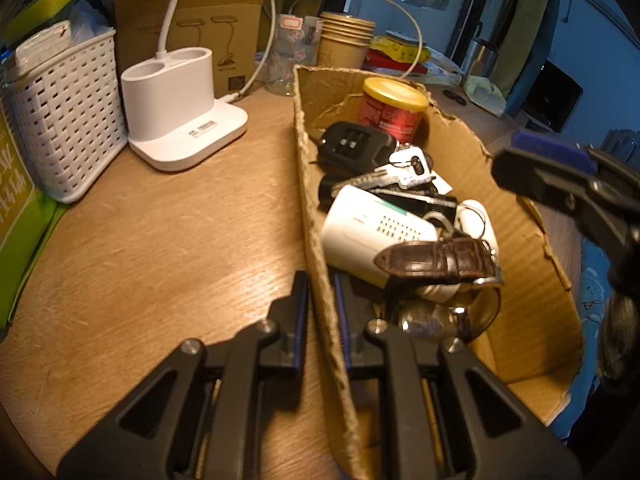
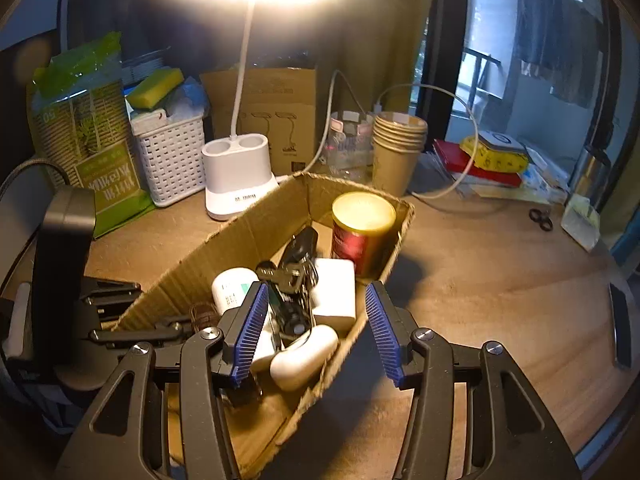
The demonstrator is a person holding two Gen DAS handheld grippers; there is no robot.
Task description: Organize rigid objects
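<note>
Left claw (image 1: 321,320) clamped on cardboard box (image 1: 316,216) wall; right claw (image 2: 316,332) spread.

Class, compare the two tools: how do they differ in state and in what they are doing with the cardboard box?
The left tool is shut on the cardboard box wall; the right tool is open, straddling the opposite wall without gripping. Both are black with blue ribbed pads.
</note>
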